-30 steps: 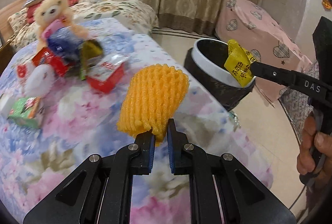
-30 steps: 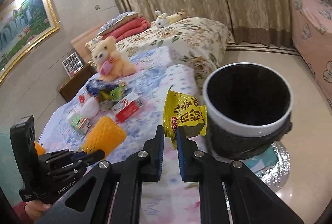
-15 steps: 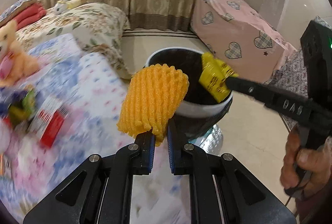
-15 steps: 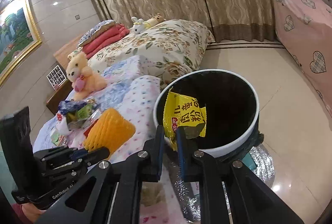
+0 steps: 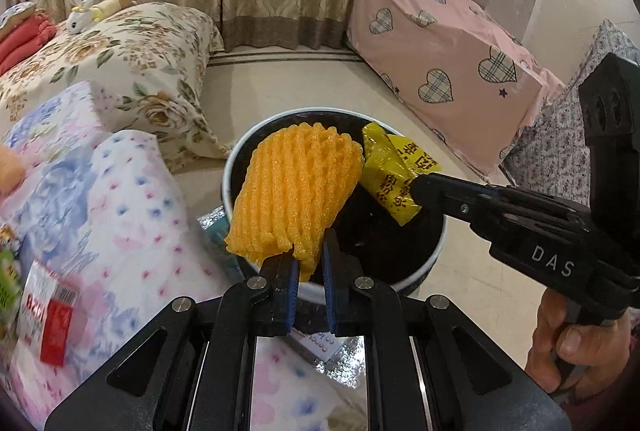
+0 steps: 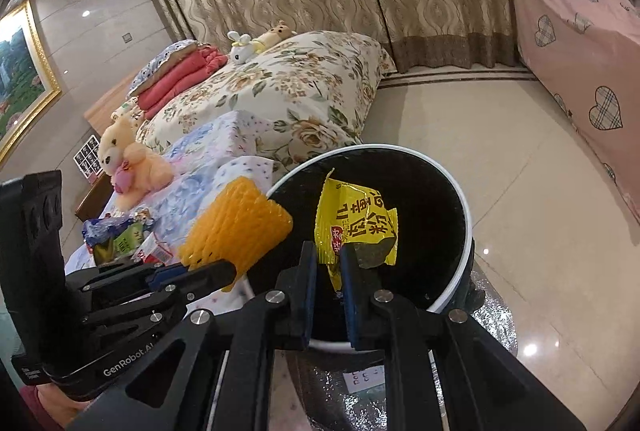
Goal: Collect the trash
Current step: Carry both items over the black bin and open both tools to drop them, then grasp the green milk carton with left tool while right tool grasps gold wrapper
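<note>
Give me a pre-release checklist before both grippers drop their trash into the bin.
1. Left gripper shut on the orange foam fruit net: ok.
2. Right gripper shut on the yellow crinkled snack wrapper: ok.
3. Wrapper over the opening of the black white-rimmed trash bin: ok.
4. Foam net fully over the opening: cannot tell; in the right wrist view it hangs at the rim.
5. Bin upright, mouth unobstructed: ok.
6. More trash left on the floral bedspread: not ok, packets remain.
</note>
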### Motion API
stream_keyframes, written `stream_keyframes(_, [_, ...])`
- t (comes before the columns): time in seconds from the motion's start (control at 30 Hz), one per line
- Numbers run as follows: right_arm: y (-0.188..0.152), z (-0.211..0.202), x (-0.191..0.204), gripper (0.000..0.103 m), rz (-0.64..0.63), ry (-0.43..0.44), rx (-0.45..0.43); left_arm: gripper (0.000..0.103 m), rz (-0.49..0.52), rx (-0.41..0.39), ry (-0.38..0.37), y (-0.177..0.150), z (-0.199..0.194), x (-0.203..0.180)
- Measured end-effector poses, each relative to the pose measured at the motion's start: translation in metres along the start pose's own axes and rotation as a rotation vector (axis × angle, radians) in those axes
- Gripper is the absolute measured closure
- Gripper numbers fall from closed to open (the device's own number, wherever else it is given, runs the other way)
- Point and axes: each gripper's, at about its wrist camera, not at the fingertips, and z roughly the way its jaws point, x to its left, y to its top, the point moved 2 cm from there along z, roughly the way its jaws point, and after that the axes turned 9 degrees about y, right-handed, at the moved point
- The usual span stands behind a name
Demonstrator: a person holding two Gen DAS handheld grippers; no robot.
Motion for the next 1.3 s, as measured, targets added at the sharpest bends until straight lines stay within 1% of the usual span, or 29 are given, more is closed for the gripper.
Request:
stream_keyframes(0.17, [0.002,0.007,-0.011,0.091,0.026,0.005,0.015,0.093,0.008,0.037,-0.018,0.006,0.016,-0.005])
stream_keyframes(0.23, [0.002,0.009,-0.012,0.086,0.031,0.01,0.02,0.091,0.011,0.039,-0.025,0.008,0.016,-0.007])
stream_keyframes(0.3, [0.002,0.009,-0.016,0.086,0.051,0.019,0.019,0.085,0.018,0.041,-0.025,0.009,0.017,-0.008])
stream_keyframes(0.33, [0.003,0.009,-0.018,0.086,0.059,0.02,0.02,0.078,0.021,0.041,-0.022,0.01,0.016,-0.008])
stream_keyframes(0.37, [0.003,0.01,-0.019,0.085,0.064,0.018,0.02,0.066,0.022,0.042,-0.019,0.009,0.016,-0.008])
stream_keyframes(0.43, [0.004,0.008,-0.02,0.085,0.072,0.012,0.014,0.054,0.009,0.035,-0.019,0.009,0.014,-0.005])
stream_keyframes(0.5, [0.004,0.003,-0.02,0.085,0.08,0.013,0.005,0.053,-0.006,0.027,-0.024,0.007,0.009,-0.001])
stream_keyframes(0.57, [0.004,-0.003,-0.02,0.084,0.084,0.014,-0.011,0.047,-0.031,0.018,-0.023,0.005,0.005,0.004])
stream_keyframes(0.63, [0.005,-0.006,-0.018,0.081,0.083,0.01,-0.025,0.047,-0.054,0.007,-0.037,0.003,0.001,0.008])
stream_keyframes(0.77, [0.003,-0.009,-0.014,0.079,0.09,0.018,-0.023,0.046,-0.076,-0.021,-0.022,-0.009,-0.015,0.019])
stream_keyframes(0.83, [0.0,-0.011,-0.007,0.075,0.077,0.017,-0.024,0.045,-0.098,-0.035,-0.01,-0.02,-0.024,0.027])
stream_keyframes(0.9, [-0.005,-0.014,0.002,0.055,0.073,0.038,-0.035,0.045,-0.122,-0.045,0.003,-0.033,-0.032,0.036])
stream_keyframes(0.97, [-0.01,-0.018,0.012,0.046,0.073,0.054,-0.048,0.045,-0.146,-0.062,0.032,-0.052,-0.042,0.046])
stream_keyframes(1.0, [-0.013,-0.019,0.019,0.042,0.068,0.062,-0.055,0.045,-0.162,-0.067,0.049,-0.061,-0.048,0.052])
stream_keyframes(1.03, [-0.016,-0.019,0.024,0.041,0.065,0.068,-0.058,0.045,-0.175,-0.069,0.057,-0.067,-0.052,0.057])
stream_keyframes(1.07, [-0.02,-0.019,0.032,0.036,0.06,0.08,-0.059,0.045,-0.192,-0.07,0.065,-0.075,-0.056,0.062])
stream_keyframes(1.13, [-0.028,-0.019,0.049,0.032,0.041,0.101,-0.065,0.045,-0.228,-0.074,0.086,-0.091,-0.066,0.075])
stream_keyframes(1.3, [-0.046,-0.006,0.095,0.031,-0.032,0.139,-0.038,0.044,-0.285,-0.083,0.176,-0.128,-0.089,0.103])
